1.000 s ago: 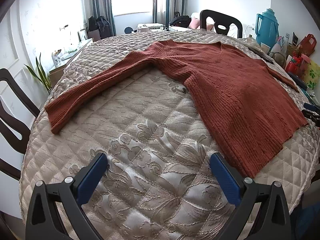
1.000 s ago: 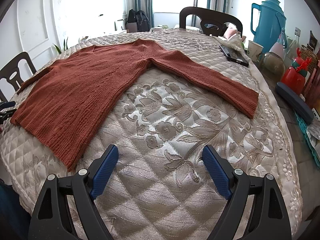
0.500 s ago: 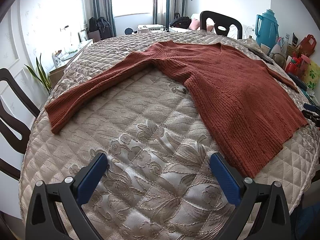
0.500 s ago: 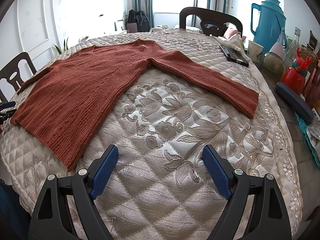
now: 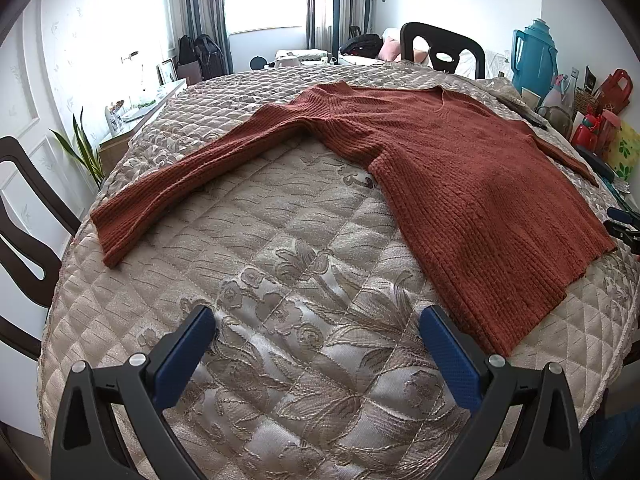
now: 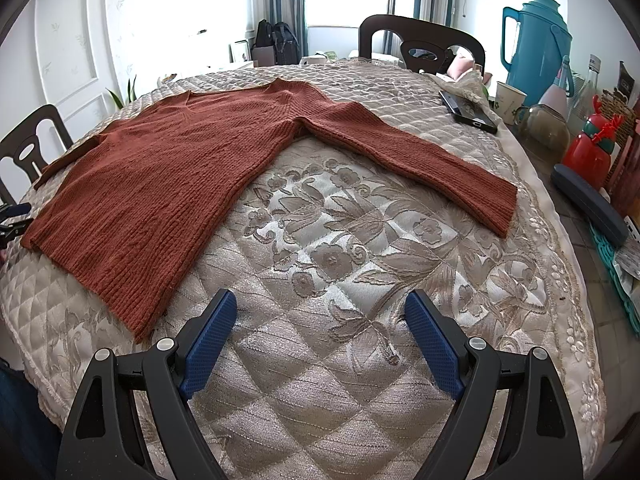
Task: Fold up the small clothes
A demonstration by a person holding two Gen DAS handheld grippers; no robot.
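Note:
A rust-red ribbed knit sweater (image 5: 460, 176) lies flat on the quilted beige tablecloth (image 5: 304, 280), both sleeves spread out. In the left wrist view its left sleeve (image 5: 168, 192) runs toward the table's left edge. In the right wrist view the sweater (image 6: 168, 172) fills the left half and its other sleeve (image 6: 432, 168) reaches right. My left gripper (image 5: 318, 328) hovers open over bare cloth just left of the hem corner. My right gripper (image 6: 320, 312) is open too, just right of the hem's other corner. Neither holds anything.
Dark wooden chairs (image 5: 24, 240) (image 6: 420, 44) ring the round table. On the right edge stand a teal thermos (image 6: 536, 52), a paper cup (image 6: 508, 100), a black phone (image 6: 468, 114), a red bottle (image 6: 592, 148) and a dark case (image 6: 588, 208).

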